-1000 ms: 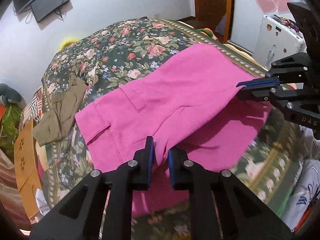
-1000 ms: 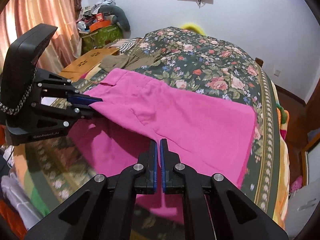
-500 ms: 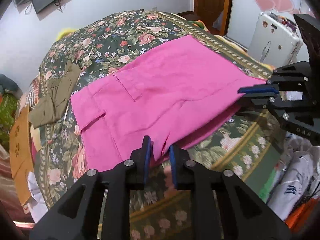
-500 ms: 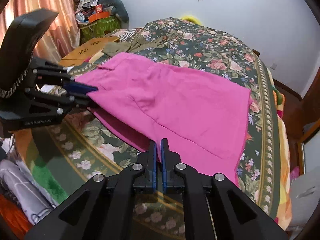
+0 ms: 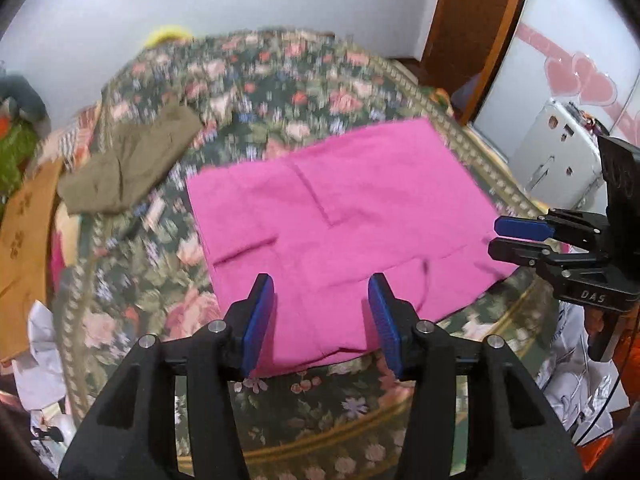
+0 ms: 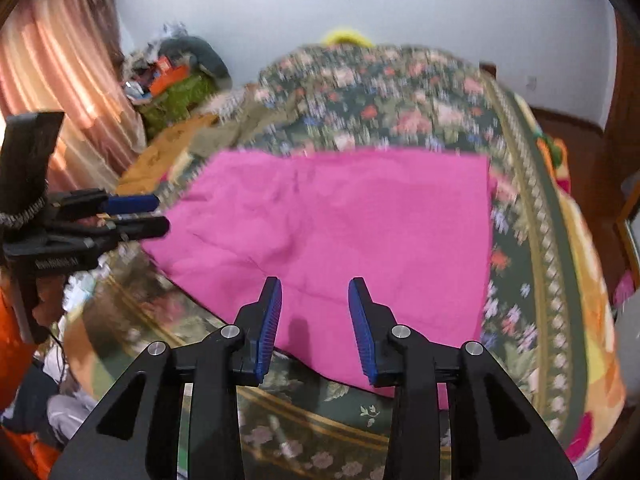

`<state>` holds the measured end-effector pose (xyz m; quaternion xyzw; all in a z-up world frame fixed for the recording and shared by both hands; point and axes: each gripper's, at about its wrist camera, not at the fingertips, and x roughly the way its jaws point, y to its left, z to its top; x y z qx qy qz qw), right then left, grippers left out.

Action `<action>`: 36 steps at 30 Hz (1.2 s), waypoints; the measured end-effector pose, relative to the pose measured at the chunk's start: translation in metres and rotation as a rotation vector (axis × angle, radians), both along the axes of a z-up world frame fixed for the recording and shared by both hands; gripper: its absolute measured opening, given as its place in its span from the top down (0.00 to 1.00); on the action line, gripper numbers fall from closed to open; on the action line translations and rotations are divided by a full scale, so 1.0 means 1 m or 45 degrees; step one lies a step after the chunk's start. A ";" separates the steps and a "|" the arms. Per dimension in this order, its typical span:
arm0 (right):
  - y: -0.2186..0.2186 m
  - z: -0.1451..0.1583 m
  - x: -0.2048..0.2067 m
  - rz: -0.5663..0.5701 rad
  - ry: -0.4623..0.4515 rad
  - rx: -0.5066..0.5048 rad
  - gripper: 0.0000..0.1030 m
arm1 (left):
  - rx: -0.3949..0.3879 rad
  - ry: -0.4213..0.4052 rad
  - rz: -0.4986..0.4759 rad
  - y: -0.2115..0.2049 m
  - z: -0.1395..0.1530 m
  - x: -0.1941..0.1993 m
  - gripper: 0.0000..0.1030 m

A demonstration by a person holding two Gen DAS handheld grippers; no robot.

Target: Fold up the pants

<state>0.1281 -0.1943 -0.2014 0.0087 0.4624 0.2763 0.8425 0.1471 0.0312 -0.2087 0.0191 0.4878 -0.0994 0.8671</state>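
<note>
The pink pants (image 5: 340, 216) lie folded in a flat rectangle on the floral bedspread (image 5: 256, 76), and show in the right wrist view (image 6: 360, 216) too. My left gripper (image 5: 322, 308) is open and empty above the near edge of the pants. My right gripper (image 6: 314, 308) is open and empty above the near edge as well. The right gripper shows at the right of the left wrist view (image 5: 516, 236), just off the pants' edge. The left gripper shows at the left of the right wrist view (image 6: 144, 216), beside the pants' corner.
An olive-brown garment (image 5: 128, 160) lies on the bed left of the pants. A white appliance (image 5: 560, 152) stands at the right by a wooden door frame (image 5: 480, 28). Loose clothes (image 5: 576, 368) are piled below the bed's near edge. Curtains (image 6: 60, 80) hang at the left.
Both grippers opened and let go of the pants. The lifted layer now lies flat on the bed. Both views are blurred from motion and the grippers have drawn back slightly.
</note>
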 end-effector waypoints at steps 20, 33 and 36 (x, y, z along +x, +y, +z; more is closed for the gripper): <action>-0.073 -0.035 -0.014 -0.188 0.134 -0.082 0.65 | -0.028 0.037 0.151 0.039 -0.018 -0.014 0.31; -0.079 0.004 0.063 -0.235 -0.042 -0.076 0.64 | -0.010 -0.006 0.304 0.083 0.004 0.074 0.31; -0.076 -0.004 0.089 -0.243 -0.044 -0.088 0.64 | -0.062 0.066 0.307 0.086 -0.011 0.098 0.31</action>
